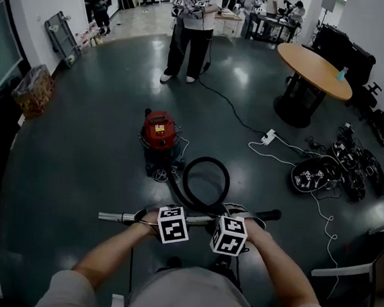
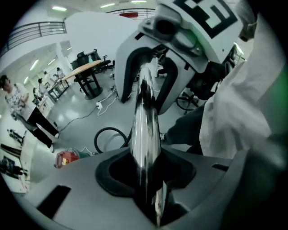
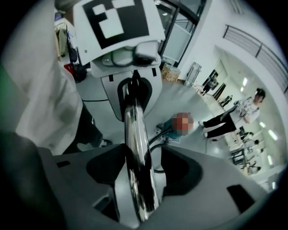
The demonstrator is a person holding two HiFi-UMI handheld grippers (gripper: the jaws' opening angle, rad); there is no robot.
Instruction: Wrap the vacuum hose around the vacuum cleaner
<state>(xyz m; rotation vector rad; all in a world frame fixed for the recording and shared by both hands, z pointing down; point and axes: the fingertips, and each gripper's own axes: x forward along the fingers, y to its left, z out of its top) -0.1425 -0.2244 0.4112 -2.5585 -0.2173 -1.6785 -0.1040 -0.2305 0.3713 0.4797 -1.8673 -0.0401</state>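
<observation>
Tongs: your left gripper (image 2: 146, 179) clamps the chrome wand (image 1: 115, 216), right gripper (image 3: 137, 179) straddles it loosely; likely stiff, slick, so hold mid-tube.

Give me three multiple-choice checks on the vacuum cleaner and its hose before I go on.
1. Where does the vacuum cleaner stand?
A. on a shelf
B. on the floor
C. on a chair

2. What colour is its top?
A. blue
B. yellow
C. red

3. How does the hose lie?
A. in a loose loop on the floor
B. wound round the vacuum cleaner
C. stretched out straight

Answers:
1. B, the head view shows it standing on the dark floor.
2. C, its lid shows red.
3. A, the black loop rests beside the vacuum cleaner, not round it.
</observation>
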